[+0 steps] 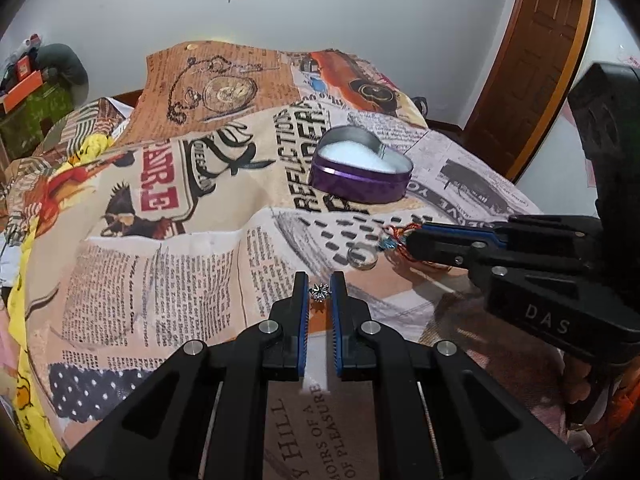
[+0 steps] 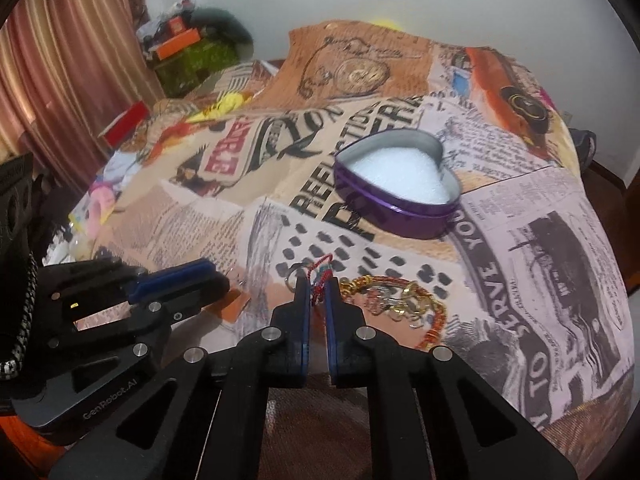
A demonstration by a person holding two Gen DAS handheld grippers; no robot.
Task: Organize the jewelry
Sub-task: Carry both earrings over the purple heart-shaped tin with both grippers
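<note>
A purple heart-shaped tin [image 1: 362, 170] with white foam inside sits open on the printed cloth; it also shows in the right wrist view [image 2: 400, 196]. My left gripper [image 1: 319, 292] is nearly closed around a small silver flower charm [image 1: 320, 293]. My right gripper [image 2: 318, 284] is shut on a red and blue woven thread bracelet [image 2: 322, 272]; in the left wrist view it comes in from the right [image 1: 408, 240]. A silver ring [image 1: 362, 258] lies on the cloth just left of the right fingertips. A pile of gold and orange bead bracelets [image 2: 404, 304] lies right of the right gripper.
The printed newspaper-pattern cloth [image 1: 160, 260] covers a rounded surface that drops off at the sides. A wooden door [image 1: 536, 60] stands at the far right, a curtain [image 2: 60, 60] at the left, and clutter with an orange box [image 2: 180, 44] behind.
</note>
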